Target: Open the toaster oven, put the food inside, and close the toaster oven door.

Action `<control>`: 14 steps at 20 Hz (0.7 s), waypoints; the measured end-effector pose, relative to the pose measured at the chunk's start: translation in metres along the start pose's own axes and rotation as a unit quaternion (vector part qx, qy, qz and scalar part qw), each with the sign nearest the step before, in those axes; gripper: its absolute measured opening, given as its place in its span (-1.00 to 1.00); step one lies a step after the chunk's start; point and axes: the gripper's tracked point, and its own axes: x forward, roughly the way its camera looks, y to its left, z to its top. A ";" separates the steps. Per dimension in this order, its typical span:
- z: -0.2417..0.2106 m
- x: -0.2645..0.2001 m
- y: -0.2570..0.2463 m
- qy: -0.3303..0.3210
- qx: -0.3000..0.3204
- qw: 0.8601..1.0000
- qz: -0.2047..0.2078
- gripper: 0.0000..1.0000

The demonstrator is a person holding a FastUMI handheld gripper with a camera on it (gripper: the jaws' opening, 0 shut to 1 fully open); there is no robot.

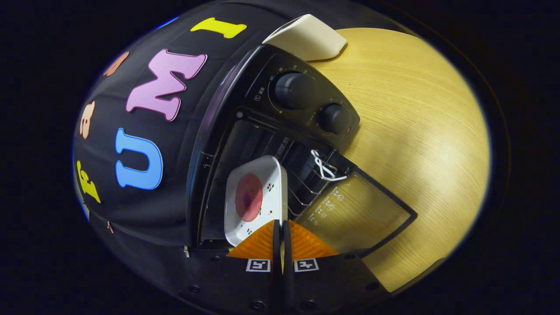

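- The gripper [280, 225] has its two fingers drawn close together, with only a thin slit between them. The edge of a white plate [258, 199] sits in this slit, so the fingers are clamped on the plate's rim.
- The plate is a white square tray with rounded corners and small printed flower marks. It stands just ahead of the fingertips, tilted on its edge as the view is rolled.
- On the plate lies the food [248, 197], a round, flat, reddish slice with a darker spot in its middle. It rests near the centre of the plate, just beyond the fingertips.
- The plate is at the mouth of the toaster oven [245, 109], a black box whose cavity opens directly ahead of the fingers. The far part of the plate is already over the opening; I cannot tell whether it touches the wire rack [306, 183] that shows just to the right of the plate.
- The oven door [363, 210] is open and folded down. Its glass panel with a fine mesh pattern lies to the right of the fingers, over the table.
- Something white [323, 168], like a cord or wire loop, hangs at the hinge end of the door.
- Beyond the cavity are two dark knobs [294, 91] on the control panel.
- Farther still, a white object [308, 37] rests at the far end of the oven.
- The wooden table [428, 131] extends to the right of everything.
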 end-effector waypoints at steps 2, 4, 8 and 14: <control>0.005 0.011 0.000 -0.017 0.016 1.000 -0.009 -0.90; 0.008 0.021 0.002 -0.029 0.031 0.999 -0.011 -0.90; 0.011 0.038 0.008 -0.039 0.038 0.998 -0.007 -0.90; 0.013 0.032 0.021 -0.056 0.004 0.998 0.026 -0.69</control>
